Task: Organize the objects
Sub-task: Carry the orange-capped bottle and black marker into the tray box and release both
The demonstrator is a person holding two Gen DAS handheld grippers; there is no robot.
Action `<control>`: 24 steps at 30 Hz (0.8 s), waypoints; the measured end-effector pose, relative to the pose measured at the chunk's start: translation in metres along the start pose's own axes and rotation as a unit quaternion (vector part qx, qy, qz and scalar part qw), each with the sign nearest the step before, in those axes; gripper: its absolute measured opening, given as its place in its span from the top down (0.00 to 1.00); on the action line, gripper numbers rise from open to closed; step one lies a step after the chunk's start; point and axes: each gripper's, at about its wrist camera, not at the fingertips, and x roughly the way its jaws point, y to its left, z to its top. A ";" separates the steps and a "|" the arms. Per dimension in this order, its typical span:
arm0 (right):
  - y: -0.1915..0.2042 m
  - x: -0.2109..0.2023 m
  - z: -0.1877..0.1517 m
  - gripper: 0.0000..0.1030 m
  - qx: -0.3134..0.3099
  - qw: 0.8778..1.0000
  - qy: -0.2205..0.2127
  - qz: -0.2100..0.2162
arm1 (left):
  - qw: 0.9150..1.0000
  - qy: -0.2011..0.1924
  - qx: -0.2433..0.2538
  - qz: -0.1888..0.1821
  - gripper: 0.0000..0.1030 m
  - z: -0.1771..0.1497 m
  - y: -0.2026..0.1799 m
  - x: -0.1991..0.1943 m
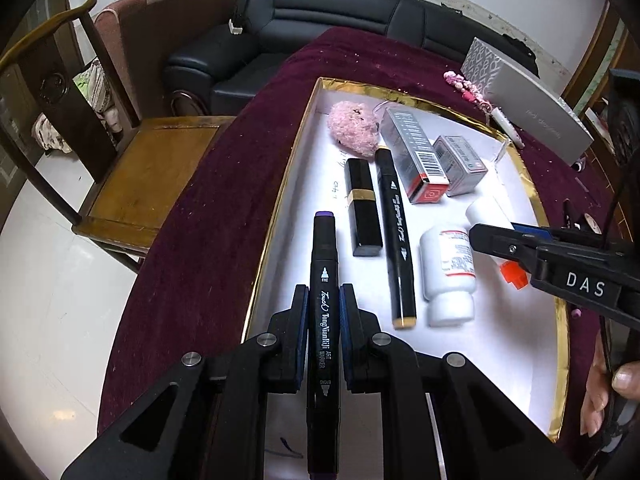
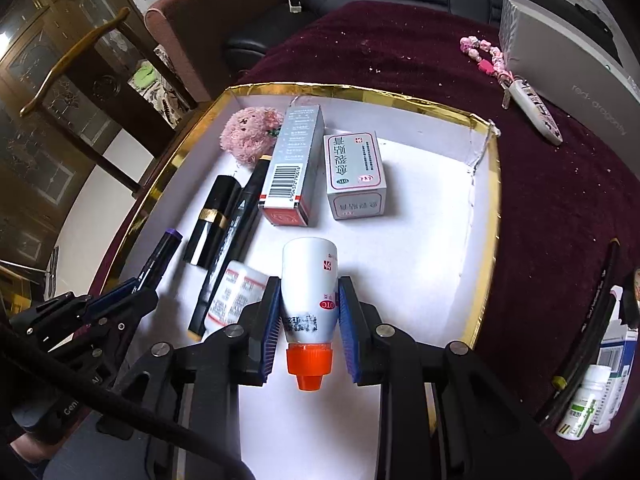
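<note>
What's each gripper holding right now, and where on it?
Left gripper clamps the purple-capped marker mid-barrel. Right gripper grips the white orange-capped bottle on its body above the cap.

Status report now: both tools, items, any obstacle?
Left tool shut on purple marker. Right tool shut on orange-capped bottle. Both over gold-rimmed tray. White bottle lies between.

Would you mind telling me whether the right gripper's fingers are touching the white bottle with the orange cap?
Touching. The right wrist view shows the right gripper with both blue fingers pressed against the sides of the white bottle, no gap on either side.
</note>
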 end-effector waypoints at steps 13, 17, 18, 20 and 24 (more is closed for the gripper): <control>-0.003 0.023 0.019 0.76 0.025 0.999 0.012 -0.018 | 1.000 0.010 -0.005 -0.002 0.89 0.013 -0.005 0.016; -0.001 0.023 0.019 0.76 0.020 1.000 0.009 -0.022 | 1.000 0.006 -0.014 -0.010 0.89 0.014 -0.002 0.015; -0.001 0.023 0.019 0.76 0.021 0.999 0.010 -0.022 | 1.000 0.004 -0.013 -0.011 0.89 0.014 -0.001 0.014; -0.002 0.022 0.018 0.75 0.023 0.999 0.010 -0.020 | 1.000 0.003 -0.014 -0.013 0.89 0.013 0.000 0.013; -0.004 0.017 0.018 0.71 0.024 1.000 0.006 -0.018 | 1.000 0.002 -0.016 -0.018 0.88 0.012 0.001 0.009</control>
